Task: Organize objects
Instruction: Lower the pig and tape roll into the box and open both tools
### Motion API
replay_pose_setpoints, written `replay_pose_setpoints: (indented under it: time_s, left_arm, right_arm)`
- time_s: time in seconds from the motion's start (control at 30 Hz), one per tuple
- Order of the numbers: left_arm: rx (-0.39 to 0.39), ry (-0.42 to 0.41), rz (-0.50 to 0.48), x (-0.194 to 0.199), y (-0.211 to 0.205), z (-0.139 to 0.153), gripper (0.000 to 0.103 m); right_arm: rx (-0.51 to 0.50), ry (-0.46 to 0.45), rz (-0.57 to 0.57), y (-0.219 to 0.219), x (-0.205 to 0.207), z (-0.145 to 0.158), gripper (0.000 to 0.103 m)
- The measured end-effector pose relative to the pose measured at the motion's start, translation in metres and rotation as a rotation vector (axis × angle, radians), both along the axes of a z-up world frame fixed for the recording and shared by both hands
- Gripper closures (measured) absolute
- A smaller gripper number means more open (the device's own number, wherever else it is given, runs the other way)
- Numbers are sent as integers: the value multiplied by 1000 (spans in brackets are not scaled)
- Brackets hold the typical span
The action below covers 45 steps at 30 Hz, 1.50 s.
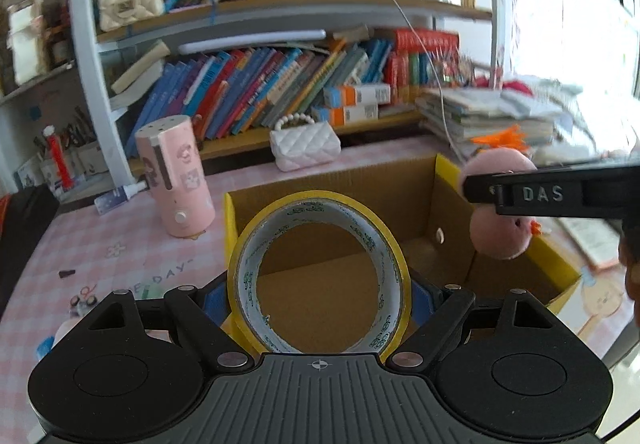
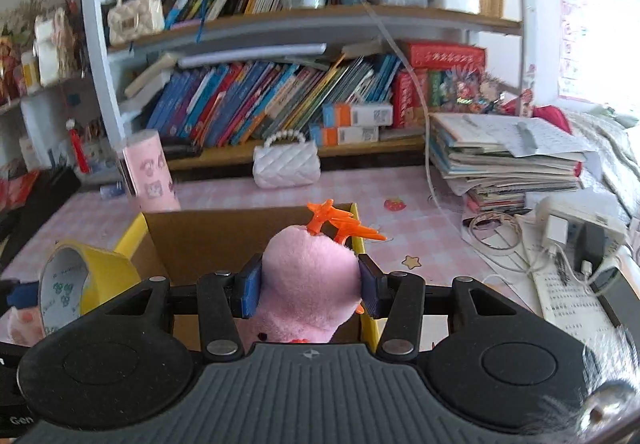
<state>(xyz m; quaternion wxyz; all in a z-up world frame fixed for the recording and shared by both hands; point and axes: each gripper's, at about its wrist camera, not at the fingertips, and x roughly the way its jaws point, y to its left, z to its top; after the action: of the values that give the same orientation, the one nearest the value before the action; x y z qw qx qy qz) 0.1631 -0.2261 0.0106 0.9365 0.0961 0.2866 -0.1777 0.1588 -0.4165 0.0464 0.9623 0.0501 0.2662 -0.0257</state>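
My left gripper [image 1: 319, 294] is shut on a yellow tape roll [image 1: 240, 264], held upright over the near edge of an open cardboard box [image 1: 420, 179] with yellow flap edges. My right gripper [image 2: 310, 286] is shut on a pink plush toy [image 2: 310, 268] with orange plastic spikes on top, held above the box's right side [image 2: 208, 232]. In the left wrist view the plush toy [image 1: 500, 240] and right gripper show at the right, over the box's right wall. In the right wrist view the tape roll [image 2: 80, 284] shows at the lower left.
A pink cylinder [image 1: 176, 179] stands left of the box on the pink checked tablecloth [image 1: 100, 244]. A white quilted purse [image 1: 304, 143] sits behind the box. A book stack [image 2: 508, 159] and chargers with cables [image 2: 560, 236] lie at the right. Bookshelves [image 1: 280, 11] fill the back.
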Motion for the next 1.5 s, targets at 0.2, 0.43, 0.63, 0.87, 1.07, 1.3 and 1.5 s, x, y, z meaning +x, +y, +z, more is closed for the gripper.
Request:
replay_pose_setpoints:
  time_s: [0.2,0.43,0.63,0.87,1.07,1.3,1.5]
  left_arm:
    - [73,35,-3,19,-16,-12,18]
    - [139,99,-17,33,-26,-24,18]
    - [182,127,-28,37,-30,-33,17]
    - [202,147,-37,40,-33,-34,17]
    - [208,162,-44,41,-35,-35,17]
    - [191,144,-18,36,-32,-32,17]
    - [136,91,-2,25,-23,-19,17]
  right_arm:
    - [-76,101,145,0,40,-12,58]
    - [-154,220,274,15,79,-31,57]
    - [-201,299,351,28,94,-45,57]
    - [-173,381,380,29,104,-56,57]
    - [-147,444,394,28,109,-62,57]
    - [-123,446,397,26,109,-63,57]
    - [-127,366,368,24,99,-53,53]
